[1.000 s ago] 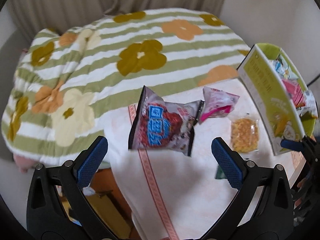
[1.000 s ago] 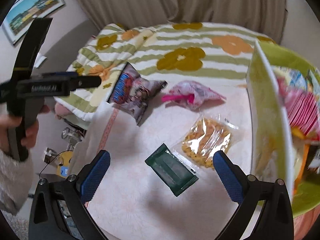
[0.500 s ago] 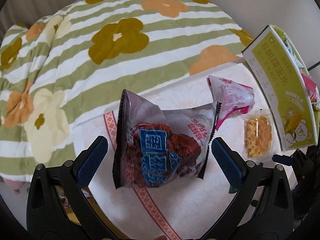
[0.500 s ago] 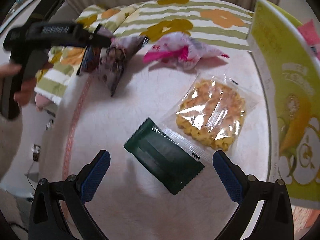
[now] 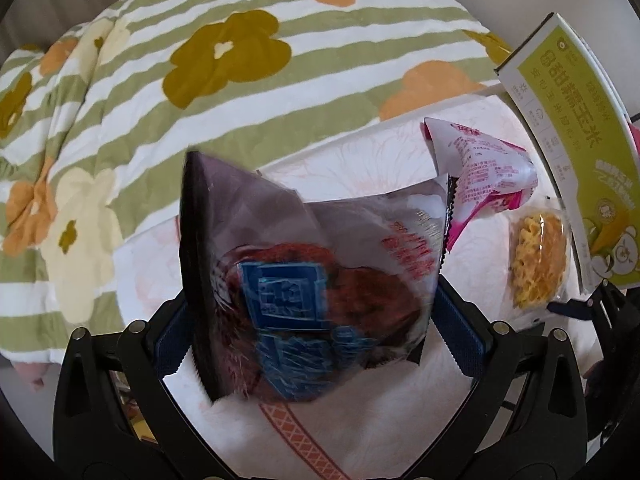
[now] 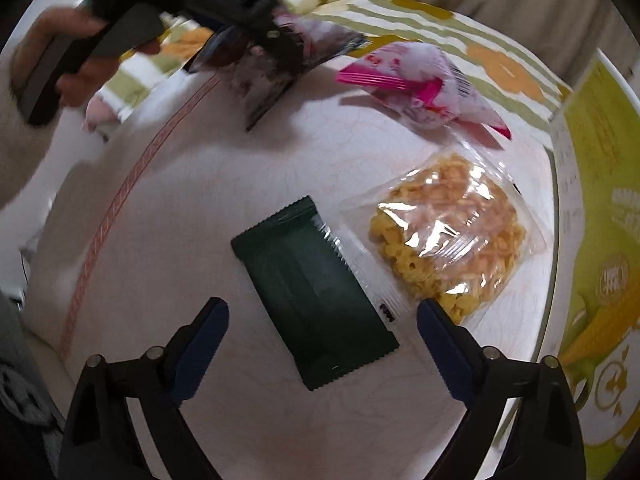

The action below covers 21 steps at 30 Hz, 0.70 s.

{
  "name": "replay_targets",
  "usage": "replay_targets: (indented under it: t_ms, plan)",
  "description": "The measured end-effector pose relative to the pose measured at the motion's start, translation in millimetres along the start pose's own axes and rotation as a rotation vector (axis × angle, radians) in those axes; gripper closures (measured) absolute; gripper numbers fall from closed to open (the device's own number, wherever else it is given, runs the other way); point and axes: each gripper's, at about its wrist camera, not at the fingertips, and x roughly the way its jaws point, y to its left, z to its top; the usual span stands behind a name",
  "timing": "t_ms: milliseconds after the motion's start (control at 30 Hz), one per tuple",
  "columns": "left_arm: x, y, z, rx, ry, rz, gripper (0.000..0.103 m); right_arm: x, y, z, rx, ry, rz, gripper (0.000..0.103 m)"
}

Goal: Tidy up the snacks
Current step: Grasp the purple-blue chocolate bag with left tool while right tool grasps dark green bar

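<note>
While the left gripper sits with its jaws around the big translucent snack bag with the red-and-blue label, it's hard to call it a firm grip: the blue pads are right at the bag's two sides, but I can't tell whether they're actually pressing in. That bag stands on its edge near the far-left corner of the white cloth-covered surface, right by the bed with the green-striped flower quilt. From the right wrist view you can see the same gripper coming in over the bag, though that part's pretty blurry.

Right gripper has its jaws spread wide and holds nothing. It hovers above the dark green flat foil packet, which lies flat on the surface between the two blue pads. Touching that packet's right edge is the clear plastic pouch of yellow crunchy snacks, its clear seal overlapping the green one a bit.

Further back there's a puffy white-and-pink snack bag lying on its side, near the quilt edge.

Container-wise: the tall yellow-green cardboard box with a corn cartoon stands along the right side of the surface, just beside the yellow pouch. In the left wrist view only the outer wall of that box really shows, with a sliver of something pink at the frame edge, so I can't say what's inside.
</note>
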Motion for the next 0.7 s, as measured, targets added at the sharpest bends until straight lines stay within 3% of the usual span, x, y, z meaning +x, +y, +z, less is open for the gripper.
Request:
replay_targets:
  t_ms: [100,167,267,367,433,533,700]
  plan:
    - [5,0,-1,-0.015,0.003,-0.003,0.000,-1,6,-2,-0.068,0.001,0.010,0.023]
    - [5,-1,-1,-0.015,-0.012,0.006,0.000,0,9,-3,-0.095,0.005,0.017,0.032]
    - [4,-2,-2,-0.016,-0.025,0.009,0.002,4,10,-4,-0.119,0.015,0.033,0.034]
    - [1,-4,-4,-0.010,-0.034,0.004,0.009,5,14,-6,-0.152,0.001,0.037,0.035]
    - [1,-3,-5,-0.021,-0.027,-0.021,0.024,8,14,-3,-0.167,-0.004,0.041,0.035]
    - [0,-1,-6,-0.037,-0.032,-0.028,0.026,10,13,2,-0.187,-0.010,0.052,0.036]
    - [-10,3,-14,-0.075,-0.041,-0.029,0.027,9,15,9,-0.225,-0.025,0.055,0.058]
